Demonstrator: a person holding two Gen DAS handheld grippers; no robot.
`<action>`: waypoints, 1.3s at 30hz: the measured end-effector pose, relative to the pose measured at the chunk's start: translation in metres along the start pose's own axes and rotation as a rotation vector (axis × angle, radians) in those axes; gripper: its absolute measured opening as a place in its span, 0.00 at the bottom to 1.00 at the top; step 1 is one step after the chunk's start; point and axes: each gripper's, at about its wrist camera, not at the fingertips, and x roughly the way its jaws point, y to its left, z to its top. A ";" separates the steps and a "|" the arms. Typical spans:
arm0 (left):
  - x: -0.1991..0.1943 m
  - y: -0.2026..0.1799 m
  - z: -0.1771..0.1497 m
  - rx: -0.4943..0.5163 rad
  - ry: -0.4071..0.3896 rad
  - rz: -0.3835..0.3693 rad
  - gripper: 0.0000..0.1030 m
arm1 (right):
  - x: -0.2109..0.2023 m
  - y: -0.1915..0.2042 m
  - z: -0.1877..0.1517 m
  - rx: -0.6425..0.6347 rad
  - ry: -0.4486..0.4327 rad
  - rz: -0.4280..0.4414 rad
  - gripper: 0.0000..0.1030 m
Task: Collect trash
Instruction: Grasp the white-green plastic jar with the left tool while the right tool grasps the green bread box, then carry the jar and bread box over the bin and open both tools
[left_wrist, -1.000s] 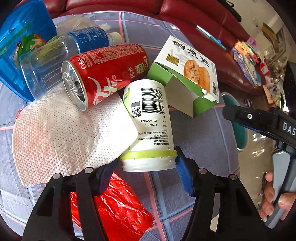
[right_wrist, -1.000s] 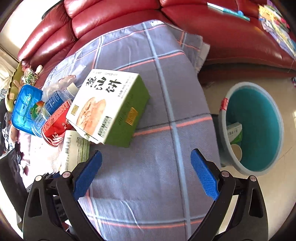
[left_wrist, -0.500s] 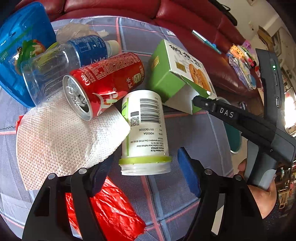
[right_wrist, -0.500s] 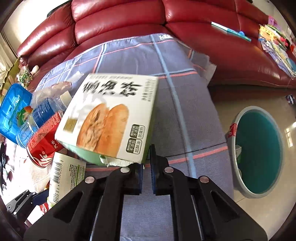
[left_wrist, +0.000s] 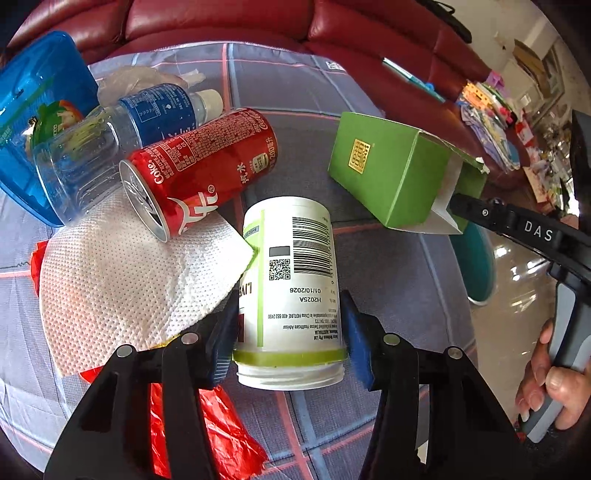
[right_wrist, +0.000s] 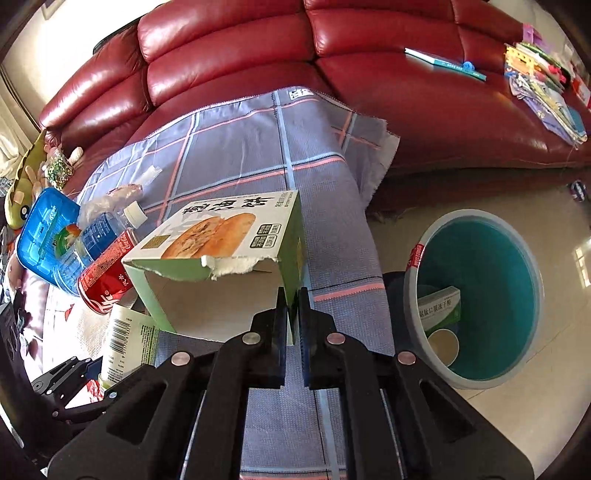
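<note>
A white bottle (left_wrist: 291, 273) with a green band and a barcode lies on the checked cloth. My left gripper (left_wrist: 290, 339) straddles its neck end; its jaws are closing and both blue pads touch the bottle's sides. My right gripper (right_wrist: 291, 314) is shut on one side wall of a torn-open green and white pastry box (right_wrist: 221, 236), which hangs tilted above the cloth. In the left wrist view the box (left_wrist: 388, 177) sits at the tip of the right gripper (left_wrist: 458, 203). A teal bin (right_wrist: 495, 258) stands on the floor to the right, holding a small box and a cup.
Left of the bottle lie a red cola can (left_wrist: 199, 173), a clear water bottle (left_wrist: 110, 140), a white paper towel (left_wrist: 129, 280), a red plastic bag (left_wrist: 221, 435) and a blue tray (left_wrist: 33, 103). A red leather sofa (right_wrist: 258, 55) lies behind. A person's hand (left_wrist: 554, 384) grips the right handle.
My right gripper went from wide open to shut on the box's wall and lifted the box off the cloth. My left jaws narrowed onto the white bottle.
</note>
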 end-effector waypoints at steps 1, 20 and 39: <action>-0.004 -0.002 -0.001 0.008 -0.005 -0.002 0.51 | -0.003 -0.001 0.000 -0.009 -0.002 -0.003 0.05; 0.013 -0.005 0.000 0.035 0.020 -0.002 0.55 | 0.036 0.018 -0.004 -0.071 0.022 0.029 0.53; -0.025 -0.020 0.015 0.095 -0.060 -0.080 0.50 | -0.015 -0.005 0.014 -0.029 -0.103 0.069 0.04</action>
